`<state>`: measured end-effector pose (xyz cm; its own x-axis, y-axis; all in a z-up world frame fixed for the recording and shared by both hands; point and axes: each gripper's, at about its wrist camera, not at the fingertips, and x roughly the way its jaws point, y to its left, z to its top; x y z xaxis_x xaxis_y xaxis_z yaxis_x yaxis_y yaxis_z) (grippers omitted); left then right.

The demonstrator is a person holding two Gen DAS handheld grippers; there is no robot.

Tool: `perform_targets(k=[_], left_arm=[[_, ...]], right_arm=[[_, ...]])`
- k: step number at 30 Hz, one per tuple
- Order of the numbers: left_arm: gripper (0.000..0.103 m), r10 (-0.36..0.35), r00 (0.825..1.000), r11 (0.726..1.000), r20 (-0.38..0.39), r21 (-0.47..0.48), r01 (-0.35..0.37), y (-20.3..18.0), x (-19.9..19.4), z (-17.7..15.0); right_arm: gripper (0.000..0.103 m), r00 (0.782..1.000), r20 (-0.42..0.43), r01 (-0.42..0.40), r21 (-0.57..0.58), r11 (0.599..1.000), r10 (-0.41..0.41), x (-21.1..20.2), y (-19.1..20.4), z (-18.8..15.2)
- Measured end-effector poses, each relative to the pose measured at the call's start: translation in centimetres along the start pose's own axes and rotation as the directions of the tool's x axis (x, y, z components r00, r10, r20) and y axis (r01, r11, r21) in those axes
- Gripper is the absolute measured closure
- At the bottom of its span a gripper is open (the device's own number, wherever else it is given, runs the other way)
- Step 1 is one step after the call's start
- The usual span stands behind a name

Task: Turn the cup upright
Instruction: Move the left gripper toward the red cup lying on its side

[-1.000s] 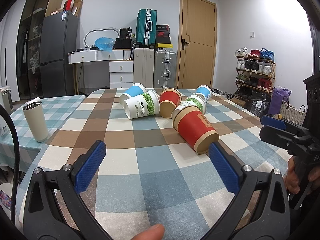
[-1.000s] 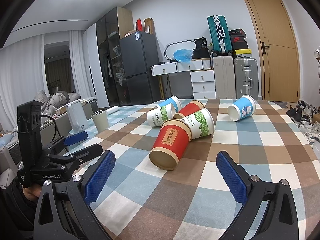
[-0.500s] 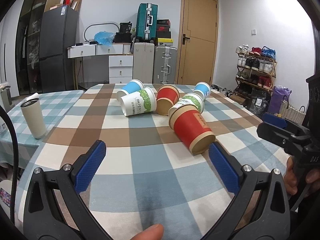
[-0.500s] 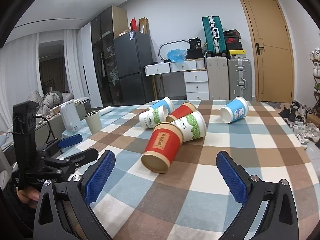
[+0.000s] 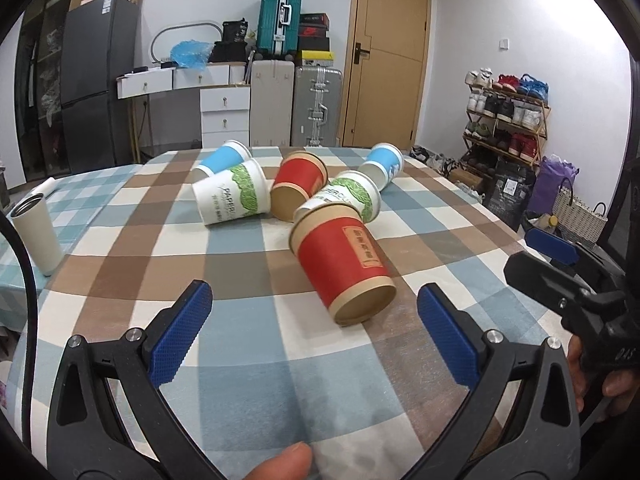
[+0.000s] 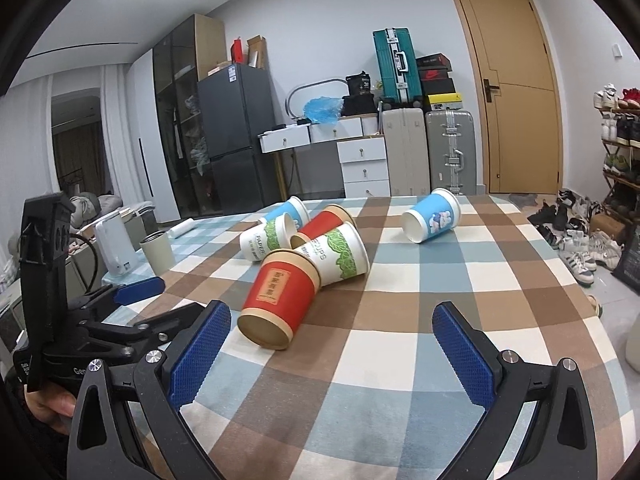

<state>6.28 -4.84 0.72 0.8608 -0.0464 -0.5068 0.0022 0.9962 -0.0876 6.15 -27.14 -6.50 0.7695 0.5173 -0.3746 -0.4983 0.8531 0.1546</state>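
Several paper cups lie on their sides on a checked tablecloth (image 5: 248,280). The nearest is a red cup (image 5: 344,268), also in the right wrist view (image 6: 280,296), its base end toward me. Behind it lie a white-green cup (image 5: 352,196), a second red cup (image 5: 298,184), another white-green cup (image 5: 232,198) and two blue cups (image 5: 218,160) (image 5: 382,164). My left gripper (image 5: 316,332) is open and empty, just short of the red cup. My right gripper (image 6: 332,352) is open and empty, right of the red cup.
A white tumbler (image 5: 34,232) stands upright on a side table at the left. A white appliance (image 6: 114,248) stands beside it. The table's right edge (image 6: 592,312) drops to the floor with shoes. Suitcases, drawers and a fridge stand behind.
Both grippers have moved forward toward the cups; the nearest red cup looks larger and closer in both views. The cups have not moved. Both grippers stay open.
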Motion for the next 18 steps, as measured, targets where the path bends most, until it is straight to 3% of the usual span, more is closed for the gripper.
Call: perform_targets(k=[5, 12, 18], left_arm=[[0.001, 0.002, 0.998, 1.000, -0.059, -0.009, -0.003, -1.3, 2.8, 0.5], [0.010, -0.022, 0.985, 0.999, -0.173, -0.037, 0.016, -2.1, 6.1, 0.9], [0.012, -0.002, 0.981, 0.999, -0.195, -0.034, -0.005, -2.7, 7.4, 1.2]], right_arm=[[0.000, 1.000, -0.001, 0.018, 0.020, 1.000, -0.018, 0.0, -1.1, 0.0], [0.000, 1.000, -0.005, 0.019, 0.048, 0.999, -0.019, 0.0, -1.9, -0.1], [0.000, 1.000, -0.008, 0.017, 0.046, 0.999, -0.016, 0.0, -1.9, -0.1]])
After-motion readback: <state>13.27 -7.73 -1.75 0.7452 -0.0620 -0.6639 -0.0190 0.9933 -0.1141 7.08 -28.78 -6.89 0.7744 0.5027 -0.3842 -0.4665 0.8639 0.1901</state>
